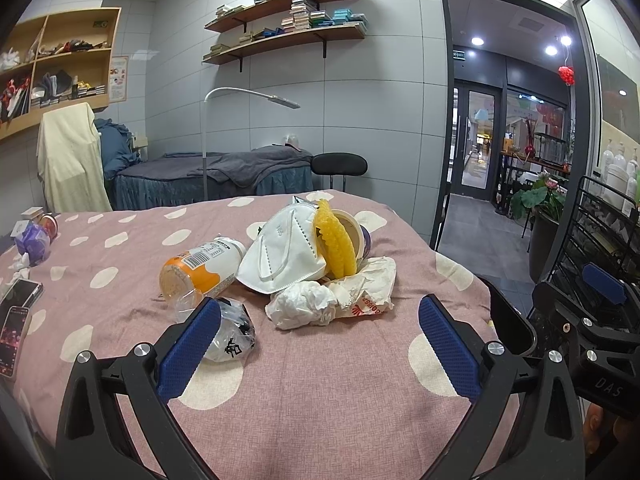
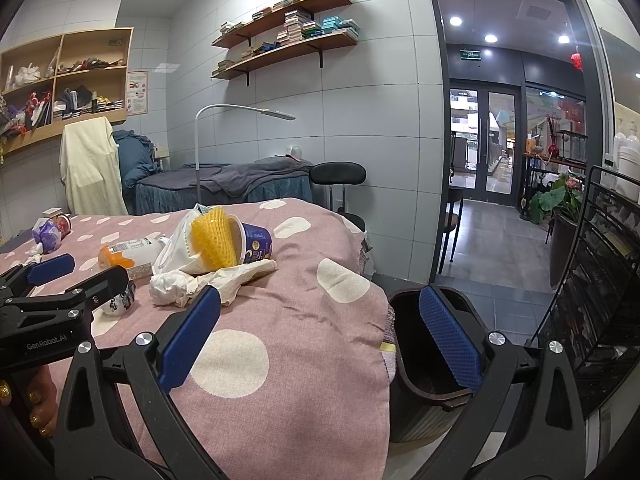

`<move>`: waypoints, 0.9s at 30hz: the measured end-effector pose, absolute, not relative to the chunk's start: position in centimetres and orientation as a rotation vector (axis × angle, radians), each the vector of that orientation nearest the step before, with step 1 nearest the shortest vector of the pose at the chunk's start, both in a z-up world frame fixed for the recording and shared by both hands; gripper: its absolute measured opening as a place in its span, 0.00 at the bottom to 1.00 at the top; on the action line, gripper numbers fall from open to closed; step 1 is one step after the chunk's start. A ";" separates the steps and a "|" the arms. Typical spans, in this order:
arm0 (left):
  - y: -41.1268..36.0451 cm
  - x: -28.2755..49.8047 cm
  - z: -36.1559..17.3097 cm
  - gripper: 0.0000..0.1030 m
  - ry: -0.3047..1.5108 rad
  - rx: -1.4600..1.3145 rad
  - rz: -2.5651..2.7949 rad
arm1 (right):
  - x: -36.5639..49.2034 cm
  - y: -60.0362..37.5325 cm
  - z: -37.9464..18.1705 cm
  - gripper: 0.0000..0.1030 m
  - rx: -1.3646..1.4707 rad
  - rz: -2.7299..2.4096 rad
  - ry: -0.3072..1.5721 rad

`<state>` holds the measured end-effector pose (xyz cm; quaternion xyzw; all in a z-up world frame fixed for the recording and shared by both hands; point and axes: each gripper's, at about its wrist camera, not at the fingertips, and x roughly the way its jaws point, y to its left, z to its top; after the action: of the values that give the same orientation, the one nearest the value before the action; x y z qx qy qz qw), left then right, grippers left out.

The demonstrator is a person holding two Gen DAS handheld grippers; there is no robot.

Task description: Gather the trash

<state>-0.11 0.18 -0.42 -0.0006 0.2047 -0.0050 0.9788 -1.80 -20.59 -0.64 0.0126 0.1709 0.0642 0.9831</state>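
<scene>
A pile of trash lies on the pink dotted bed [image 1: 320, 392]: an orange-and-white bottle [image 1: 200, 268], a white face mask [image 1: 286, 252], yellow foam netting [image 1: 338, 244] over a paper cup [image 2: 256, 244], a crumpled tissue [image 1: 302, 304], a printed wrapper [image 1: 368, 292] and a clear plastic wrapper [image 1: 232, 332]. My left gripper [image 1: 320, 344] is open and empty just before the pile. My right gripper [image 2: 320, 340] is open and empty over the bed's right edge, beside a dark trash bin [image 2: 432, 360] on the floor.
Two phones [image 1: 16, 320] lie at the bed's left edge, with a purple packet [image 1: 32, 240] and small jars behind. A black wire rack [image 2: 600, 280] stands right of the bin. A massage bed, floor lamp and black chair [image 1: 338, 166] are behind.
</scene>
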 end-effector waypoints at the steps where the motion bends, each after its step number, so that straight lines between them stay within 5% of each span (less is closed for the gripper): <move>1: 0.2 -0.1 -0.4 0.94 0.412 -0.002 -0.010 | -1.8 -20.5 -0.6 0.96 0.024 0.128 0.342; 27: 0.2 0.1 -0.7 0.94 0.416 -0.003 -0.010 | -1.9 -20.3 -0.7 0.95 0.024 0.137 0.348</move>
<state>0.08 0.20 -0.65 -0.0014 0.2066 -0.0048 0.9784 -1.87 -20.31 -0.73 0.0118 0.1730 0.0683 0.9825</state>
